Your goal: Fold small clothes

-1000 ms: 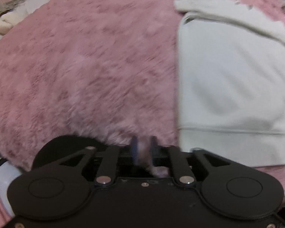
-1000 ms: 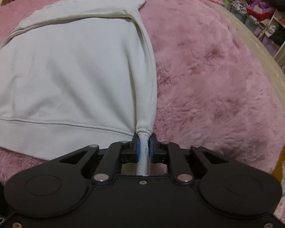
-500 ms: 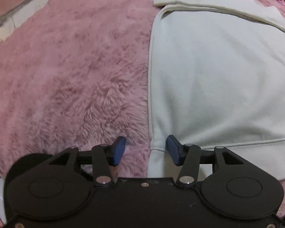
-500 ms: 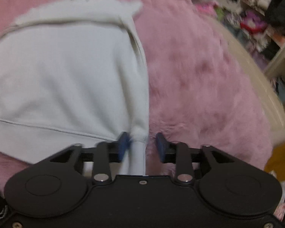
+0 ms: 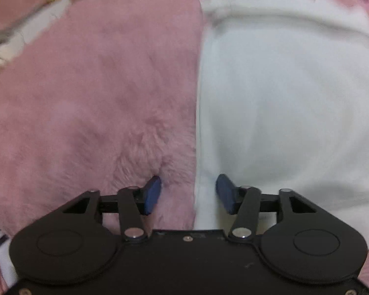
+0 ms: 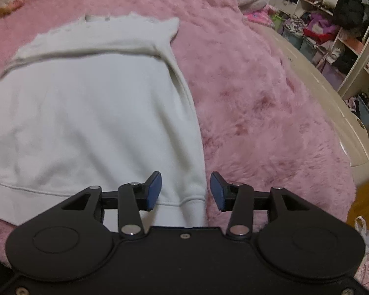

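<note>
Blue-padded right gripper (image 6: 185, 190), smooth white sweatshirt (image 6: 91, 113)

Bare pink blanket (image 6: 270, 103) flanks the sweatshirt (image 6: 91, 113); shelves (image 6: 332, 32) seemingly well apart.

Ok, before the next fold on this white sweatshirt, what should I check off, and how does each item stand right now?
1. Left gripper free of cloth: ok. Its jaws have just been opening and stand apart, straddling the sweatshirt's side edge without pressing it.
2. Right gripper released the sleeve cuff: ok. Its jaws have just been opening; the cuff lies between the pads, unpinched.
3. Sleeve folded along the body: ok on the right side.
4. Other sleeve: lies across the top edge, ok.
5. Body flat on the pink fluffy blanket: ok, no big wrinkles.
6. Hem corners aligned: cannot tell, the grippers hide them.
</note>
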A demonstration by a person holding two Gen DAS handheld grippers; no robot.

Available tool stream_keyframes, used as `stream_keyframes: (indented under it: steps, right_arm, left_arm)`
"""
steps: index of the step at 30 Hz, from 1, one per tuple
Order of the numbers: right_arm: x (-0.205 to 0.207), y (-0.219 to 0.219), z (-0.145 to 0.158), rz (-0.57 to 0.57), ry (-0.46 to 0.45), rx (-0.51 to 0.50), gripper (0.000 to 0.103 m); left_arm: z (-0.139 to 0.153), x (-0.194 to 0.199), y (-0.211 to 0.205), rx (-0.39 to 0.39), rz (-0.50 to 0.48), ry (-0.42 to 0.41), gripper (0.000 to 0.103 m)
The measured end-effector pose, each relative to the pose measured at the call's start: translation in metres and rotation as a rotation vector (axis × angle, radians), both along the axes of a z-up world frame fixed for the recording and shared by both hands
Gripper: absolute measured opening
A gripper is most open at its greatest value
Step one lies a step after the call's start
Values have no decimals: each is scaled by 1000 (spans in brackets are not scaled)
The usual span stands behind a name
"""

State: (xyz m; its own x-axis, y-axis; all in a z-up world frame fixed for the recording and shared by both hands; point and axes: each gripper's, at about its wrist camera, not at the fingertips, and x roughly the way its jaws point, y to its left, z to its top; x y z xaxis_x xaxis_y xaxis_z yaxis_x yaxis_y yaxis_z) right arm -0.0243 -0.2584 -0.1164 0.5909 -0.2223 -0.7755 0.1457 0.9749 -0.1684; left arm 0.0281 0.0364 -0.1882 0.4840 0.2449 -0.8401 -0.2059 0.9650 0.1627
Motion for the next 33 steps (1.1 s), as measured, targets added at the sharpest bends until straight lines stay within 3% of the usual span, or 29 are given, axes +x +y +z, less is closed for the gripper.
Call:
stream_keyframes:
  steps: [4,9,12,16,20,29,33]
  right_arm:
    - [7,-10,-34,-23,48,38,44]
    - [3,-3,-19,-3,40,15,47]
    - [-4,-2,-14,10,44,16,51]
    - [-15,-13,-9,-5,61,57,58]
    - [-30,-34,-9,-7,91,201,58]
    - [-28,-30,-16,-3,88,219,61]
    - [-21,-21,-18,18,91,207,66]
  left_arm:
    - [19,-4,-2,-3,-9,-21,55]
    - [32,-21,9,-77,21,-3,55]
    - [30,-32,11,-167,59,34,56]
    - [19,-40,17,-349,101,110,57]
    - [19,-45,17,-362,109,94,57]
    - [23,-31,17,-353,92,78,57]
    - [25,-32,8,-371,31,32,49]
